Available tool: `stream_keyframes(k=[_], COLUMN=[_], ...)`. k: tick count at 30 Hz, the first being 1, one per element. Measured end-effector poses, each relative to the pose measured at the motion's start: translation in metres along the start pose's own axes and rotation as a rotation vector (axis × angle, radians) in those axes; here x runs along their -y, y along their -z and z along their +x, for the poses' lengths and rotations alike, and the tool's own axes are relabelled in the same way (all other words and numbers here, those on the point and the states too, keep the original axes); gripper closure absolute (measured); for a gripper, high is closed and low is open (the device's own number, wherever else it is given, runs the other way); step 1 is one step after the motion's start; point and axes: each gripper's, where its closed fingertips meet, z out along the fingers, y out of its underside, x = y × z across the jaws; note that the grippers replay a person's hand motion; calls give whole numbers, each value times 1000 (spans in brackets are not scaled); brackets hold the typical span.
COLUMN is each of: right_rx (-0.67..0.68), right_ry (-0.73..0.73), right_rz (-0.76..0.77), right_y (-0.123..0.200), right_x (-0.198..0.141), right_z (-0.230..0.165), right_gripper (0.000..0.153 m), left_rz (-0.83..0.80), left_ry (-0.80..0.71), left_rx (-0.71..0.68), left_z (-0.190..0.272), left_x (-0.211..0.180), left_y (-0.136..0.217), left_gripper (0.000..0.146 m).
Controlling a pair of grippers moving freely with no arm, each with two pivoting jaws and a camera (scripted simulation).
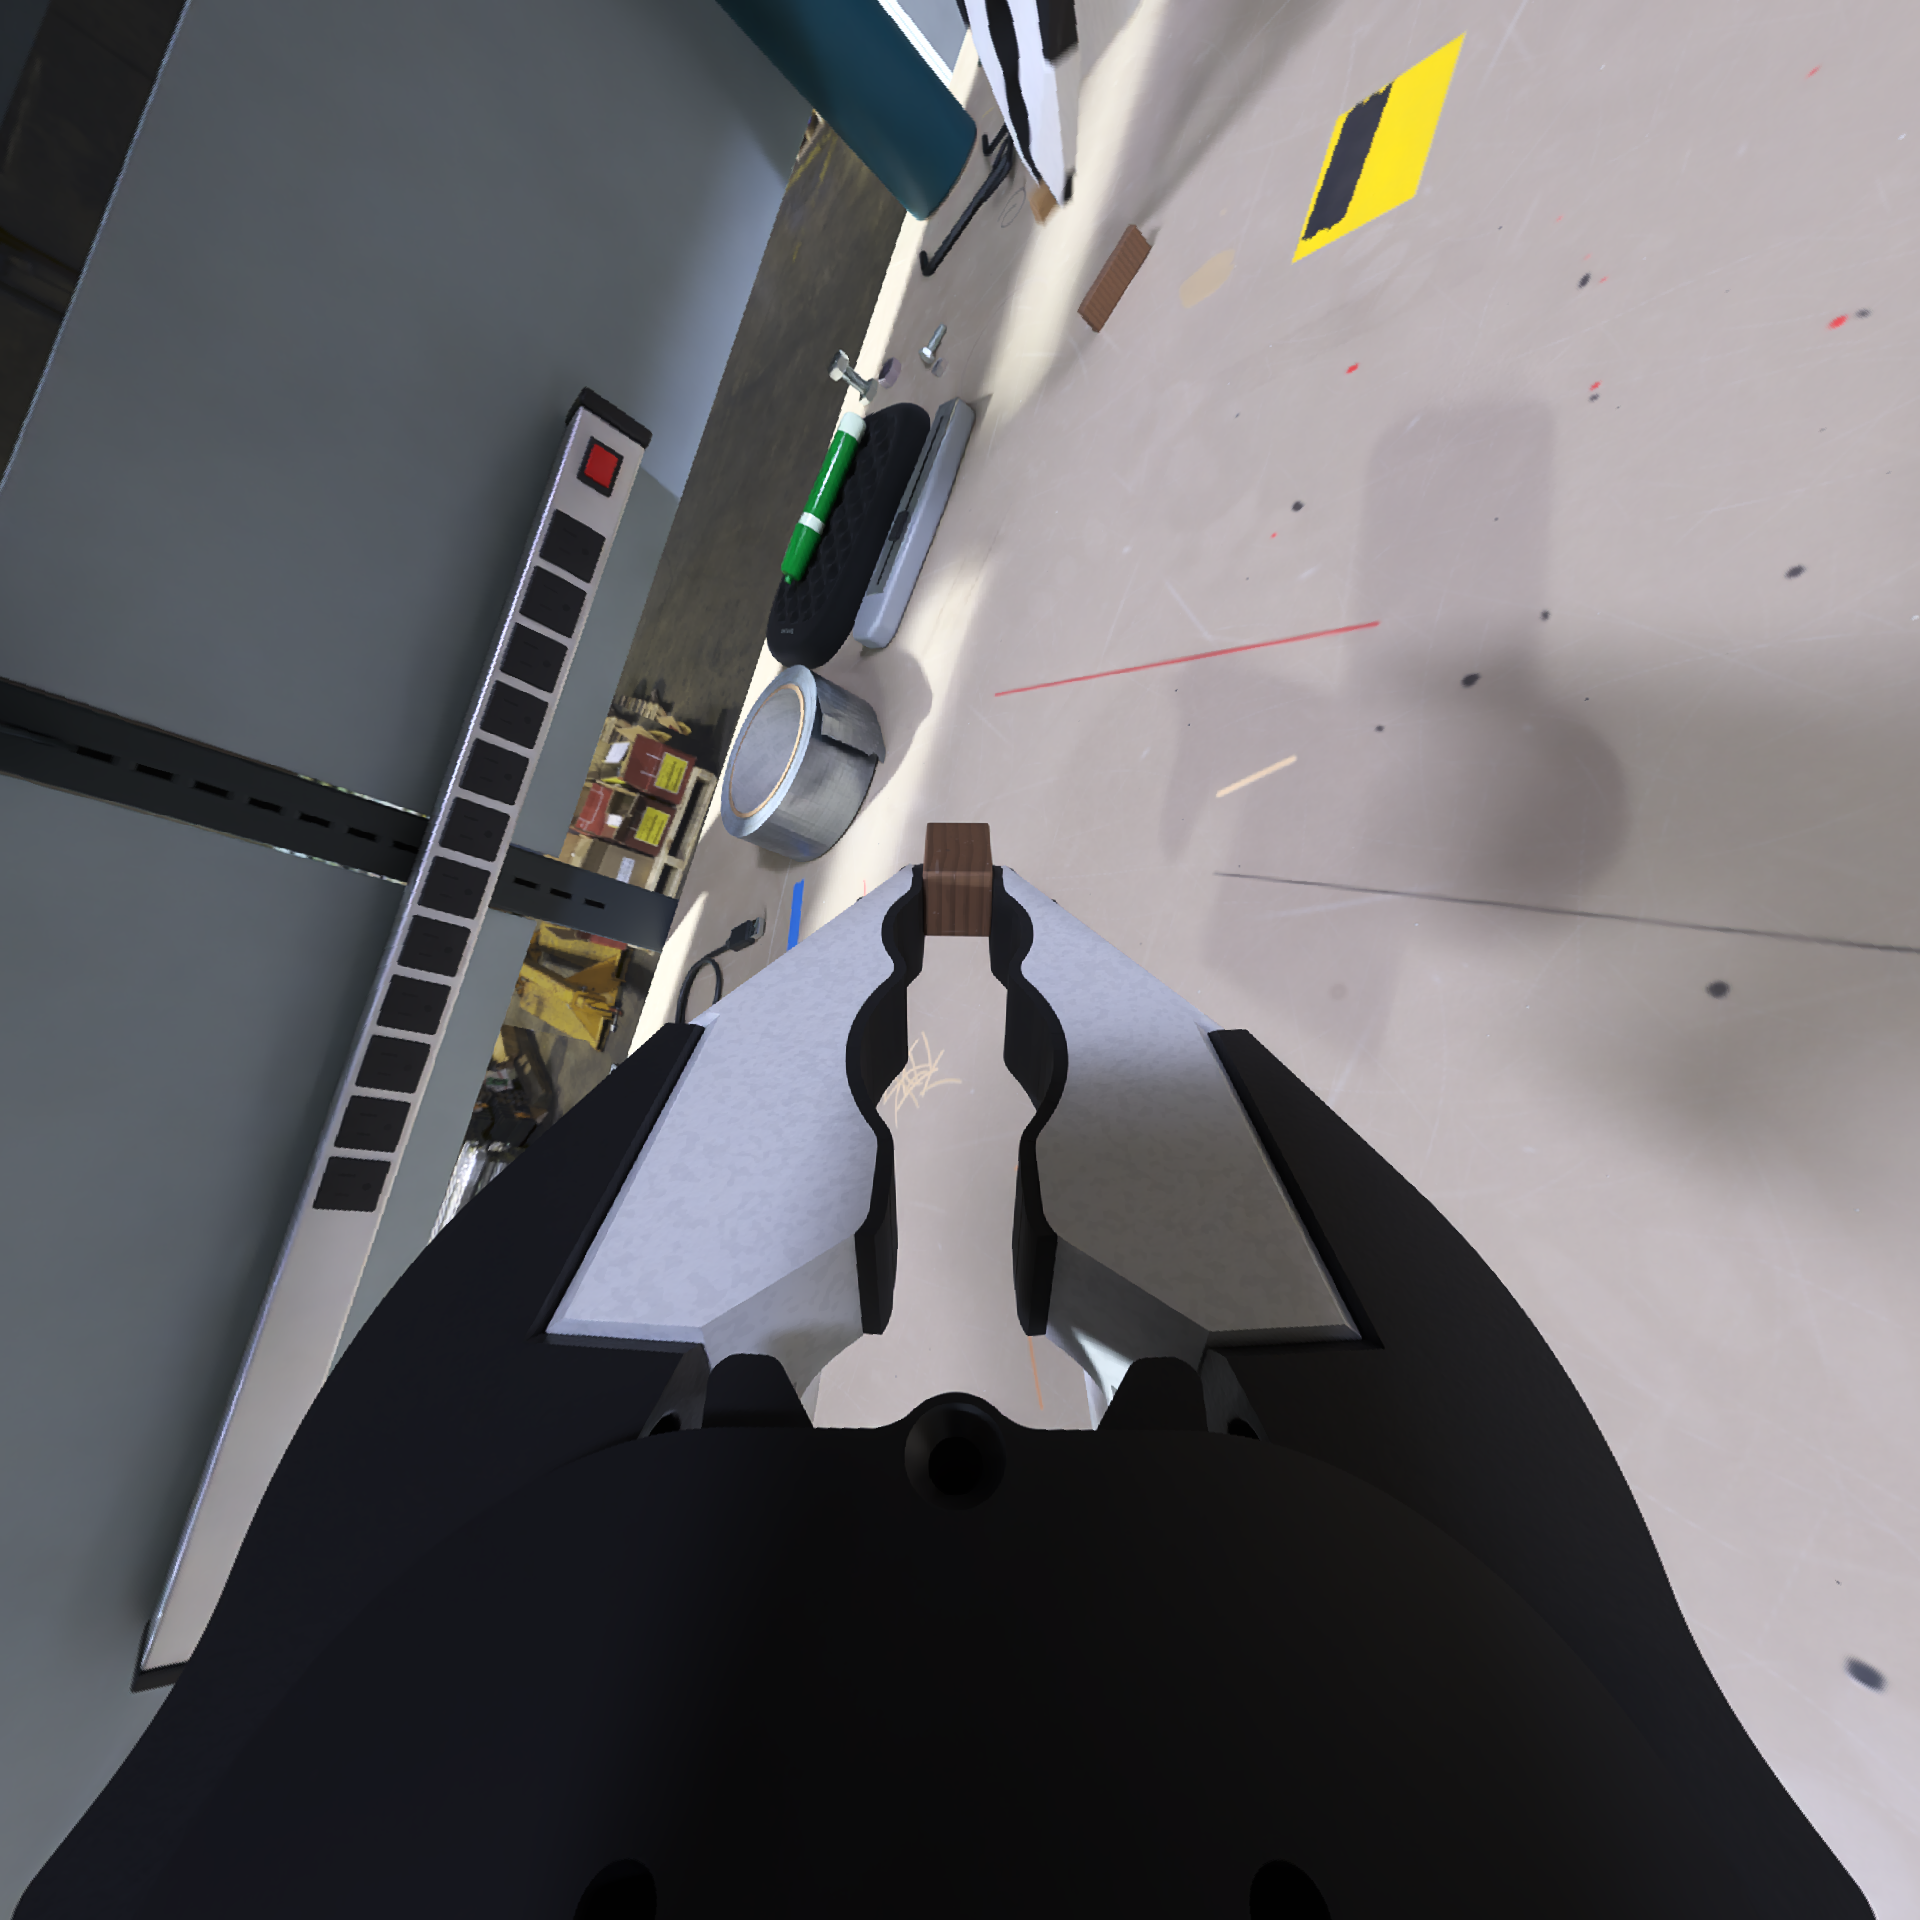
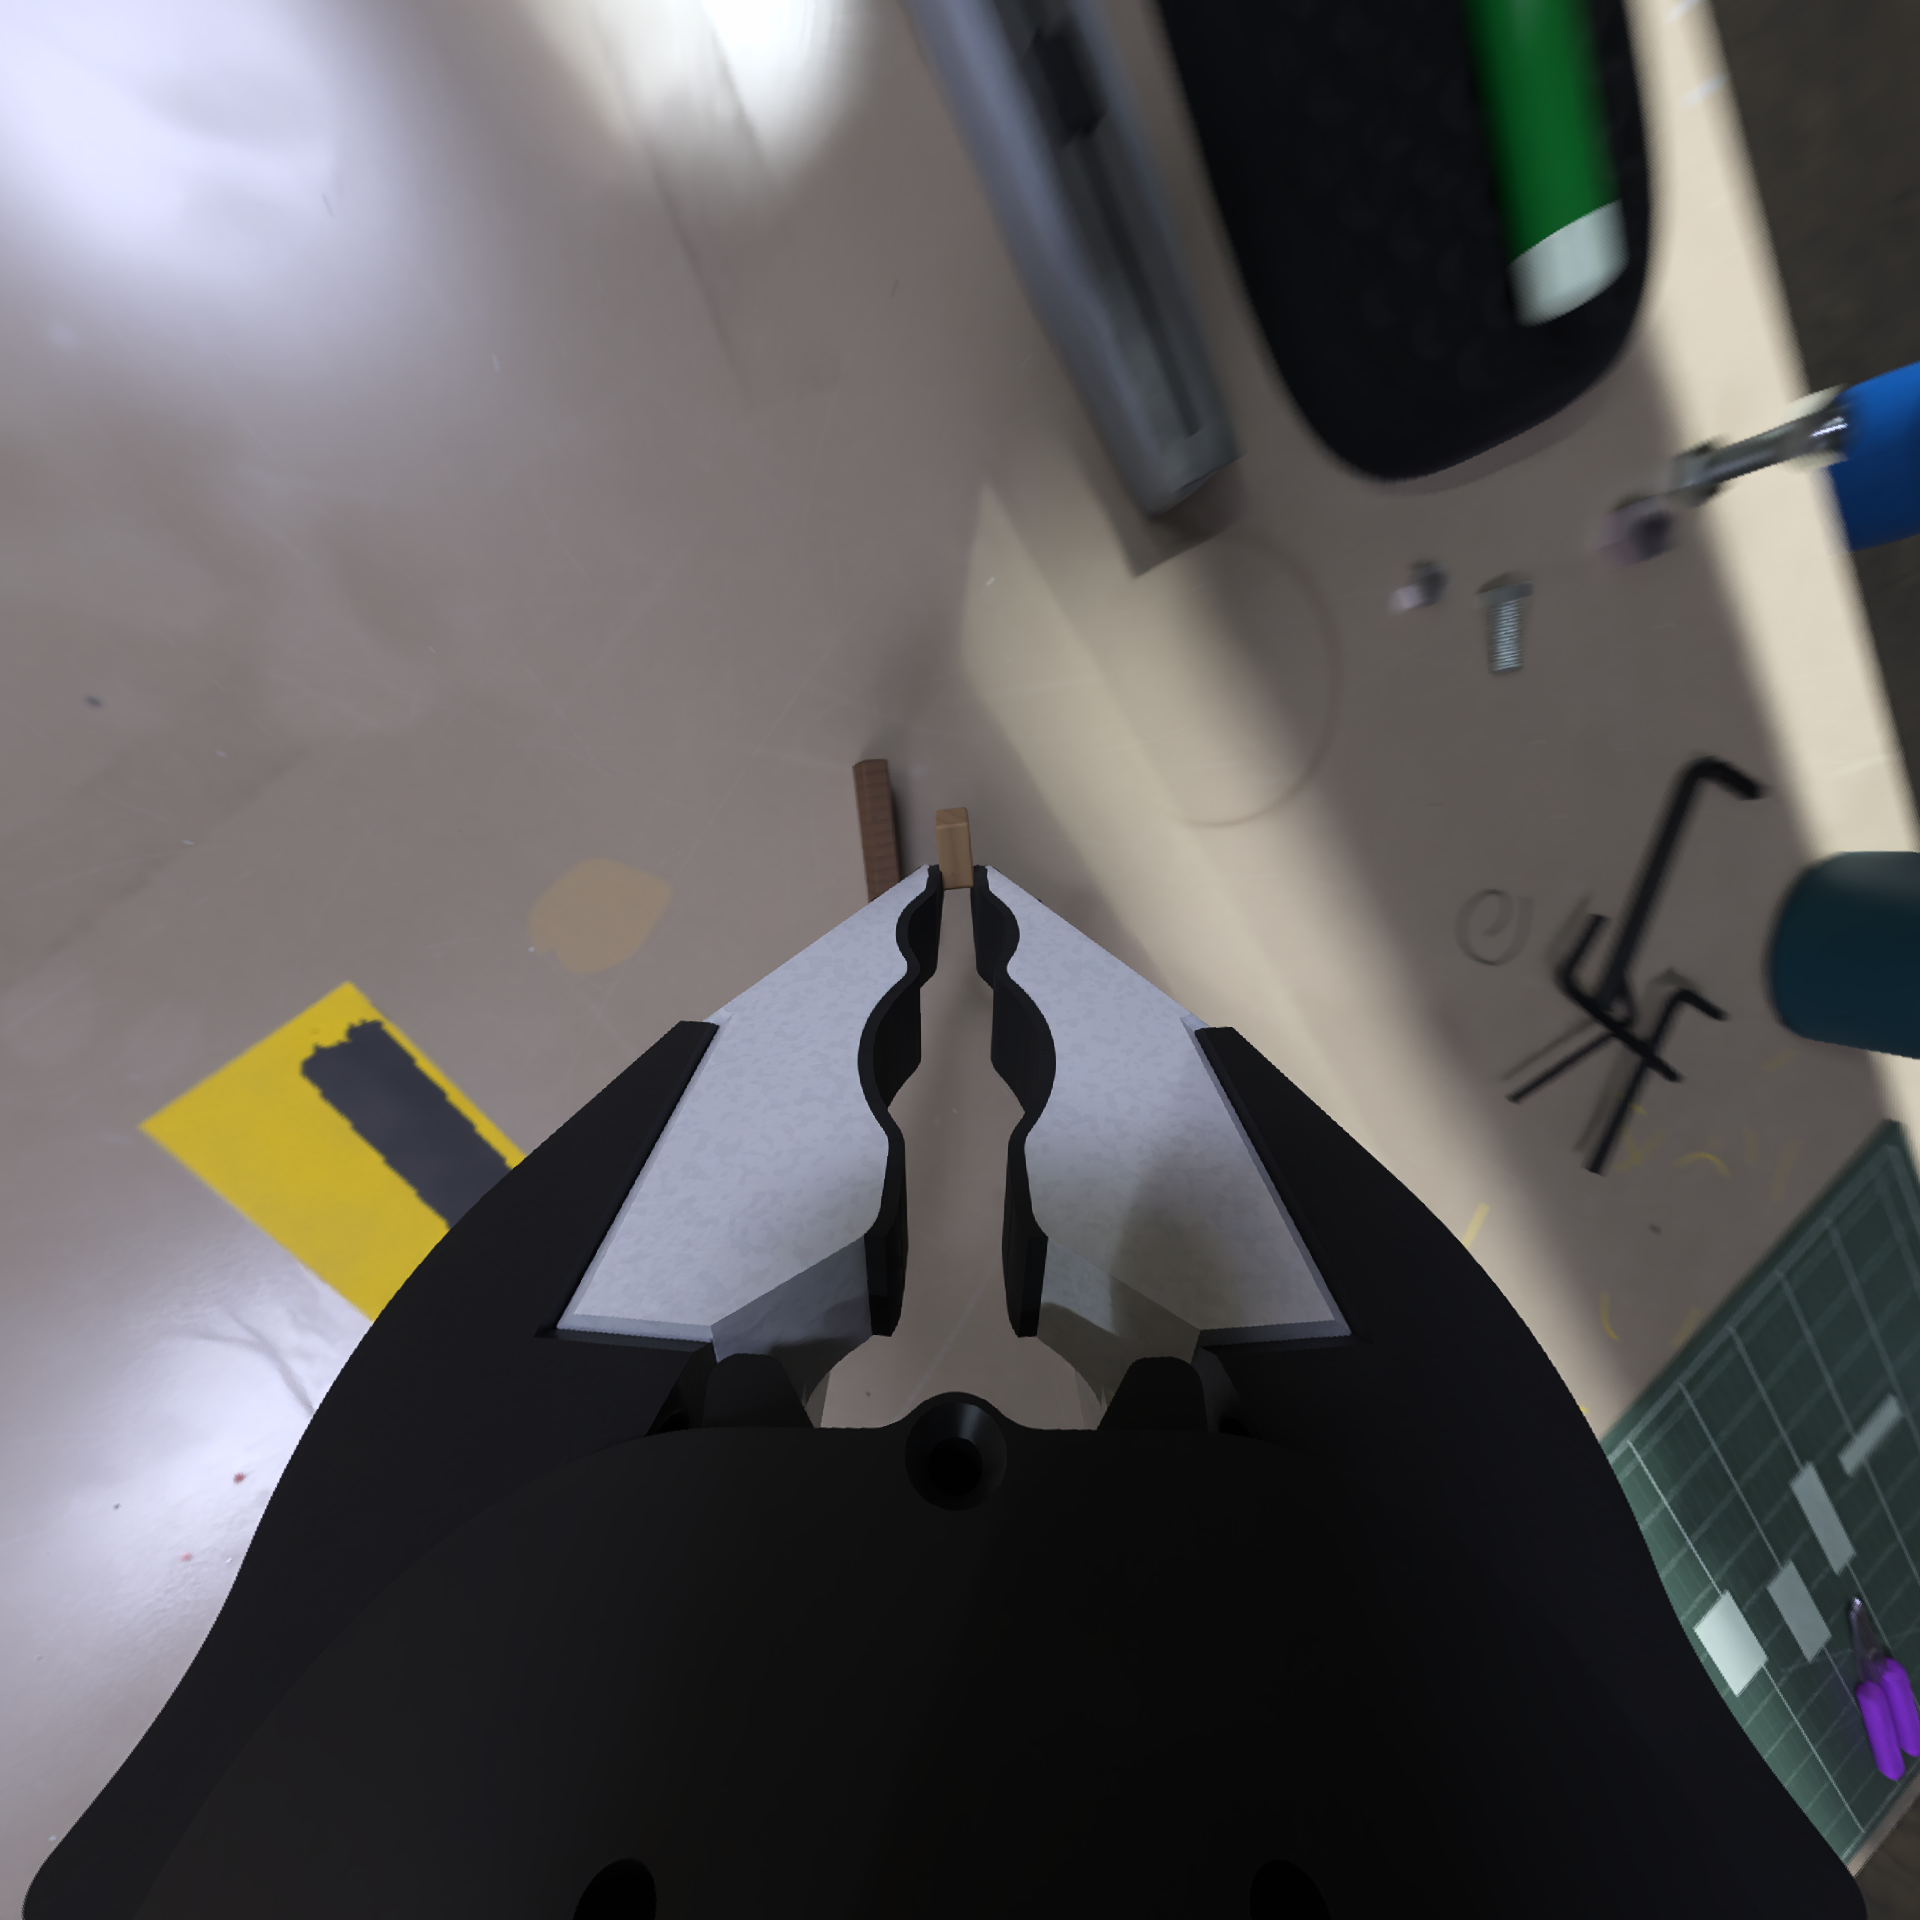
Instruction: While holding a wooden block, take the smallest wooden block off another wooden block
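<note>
Wooden blocks pinched: brown block left gripper, pale block right gripper

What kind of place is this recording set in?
Probably a workshop bench: a scuffed, paint-flecked worktop carries a tape roll, loose bolts and hex keys, with a power strip alongside.

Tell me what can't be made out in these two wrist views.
- Left wrist view: the lower part of the dark wooden block is hidden between the left tool's fingers.
- Right wrist view: the base of the small light block, and whether it touches the thin brown block, is hidden by the right tool.
- Right wrist view: the green marker is cut off by the top edge.
</note>
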Motion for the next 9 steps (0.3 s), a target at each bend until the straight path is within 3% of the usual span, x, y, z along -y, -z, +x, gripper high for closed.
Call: stream_keyframes(k=[5, 9], right_rx=[-83, -1], right_ry=[-16, 119], right_rz=[228, 279], right_y=[84, 145], right_x=[22, 21], right_z=[8, -34], right_gripper=[148, 148], left_rz=[-5, -8], left_ry=[-1, 5], left_rx=[5, 13], left_z=[-2, -4], left_x=[-1, -1], left_y=[-1, -1], left_gripper=[135, 135])
